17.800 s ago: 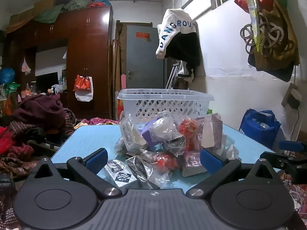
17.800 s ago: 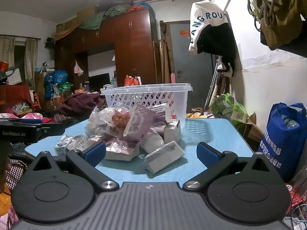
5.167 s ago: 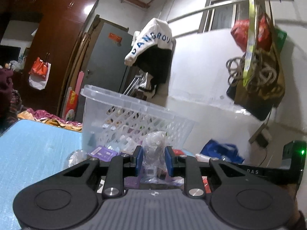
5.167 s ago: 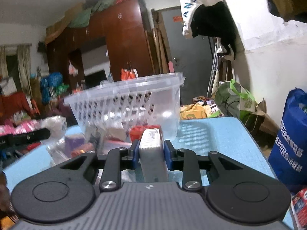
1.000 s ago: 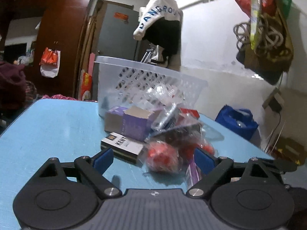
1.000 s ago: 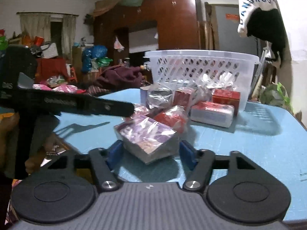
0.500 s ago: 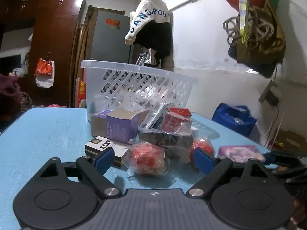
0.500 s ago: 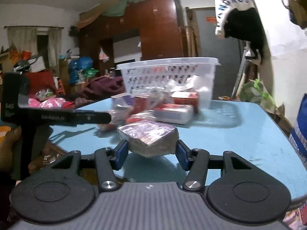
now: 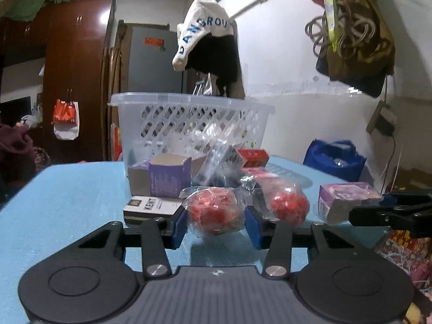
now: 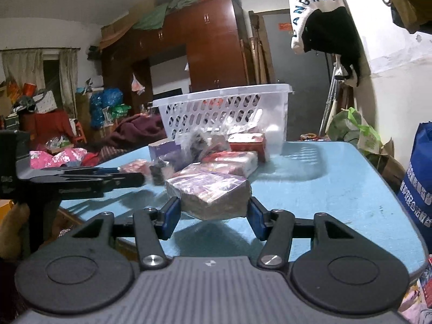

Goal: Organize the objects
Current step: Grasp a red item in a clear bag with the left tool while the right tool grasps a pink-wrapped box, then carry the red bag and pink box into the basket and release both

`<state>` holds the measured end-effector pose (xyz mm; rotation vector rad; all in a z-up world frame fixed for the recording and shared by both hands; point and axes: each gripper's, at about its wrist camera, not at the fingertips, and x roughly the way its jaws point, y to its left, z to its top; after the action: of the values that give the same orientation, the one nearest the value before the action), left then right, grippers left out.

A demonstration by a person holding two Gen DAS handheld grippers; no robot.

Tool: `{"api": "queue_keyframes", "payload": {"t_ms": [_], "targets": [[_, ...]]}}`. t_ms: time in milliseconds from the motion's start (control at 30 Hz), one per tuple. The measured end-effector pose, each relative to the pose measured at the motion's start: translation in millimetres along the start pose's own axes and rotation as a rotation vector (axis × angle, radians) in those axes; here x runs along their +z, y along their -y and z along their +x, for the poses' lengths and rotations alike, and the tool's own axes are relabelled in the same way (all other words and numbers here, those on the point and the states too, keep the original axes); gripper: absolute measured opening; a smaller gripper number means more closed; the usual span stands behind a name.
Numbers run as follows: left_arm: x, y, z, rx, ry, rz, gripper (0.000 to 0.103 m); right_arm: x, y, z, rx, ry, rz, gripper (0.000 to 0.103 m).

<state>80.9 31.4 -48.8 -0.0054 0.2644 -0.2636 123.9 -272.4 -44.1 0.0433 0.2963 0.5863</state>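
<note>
My left gripper (image 9: pixel 215 225) is shut on a red ball in clear wrap (image 9: pixel 214 213), just above the blue table (image 9: pixel 67 189). My right gripper (image 10: pixel 212 216) is shut on a purple wrapped box (image 10: pixel 208 191), which also shows in the left wrist view (image 9: pixel 345 199). A white plastic basket (image 9: pixel 189 124) stands behind the pile and holds several packets. A second wrapped red ball (image 9: pixel 289 205), a purple carton (image 9: pixel 168 176) and a white KENT box (image 9: pixel 151 206) lie in front of it.
Red and white packets (image 10: pixel 235 159) lie by the basket (image 10: pixel 224 108). The left gripper's arm (image 10: pixel 81 181) reaches in from the left in the right wrist view. A blue bag (image 9: pixel 334 159) stands right of the table, and a wardrobe (image 9: pixel 73 81) stands behind.
My left gripper has closed from wide open onto the red ball. My right gripper keeps hold of the purple box and has moved a little nearer the pile.
</note>
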Motion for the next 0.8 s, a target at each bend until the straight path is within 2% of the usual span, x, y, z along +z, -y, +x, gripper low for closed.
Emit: {"api": "queue_keyframes", "payload": {"t_ms": [200,600,800], "targets": [[1,-6,-7,0.044,0.020,-0.007,0.050,1,6,-1,-0.010,0.004,0.016,0.057],[-8,-18,-9,0.112,-0.023,0.023,0.051,-1,6,-1,-0.012,-0.003,0.015,0.057],[-4,-22,-23,0.085,0.043,0.002,0.049,8,10,-7,-0.012,0.021,0.039,0.057]]}}
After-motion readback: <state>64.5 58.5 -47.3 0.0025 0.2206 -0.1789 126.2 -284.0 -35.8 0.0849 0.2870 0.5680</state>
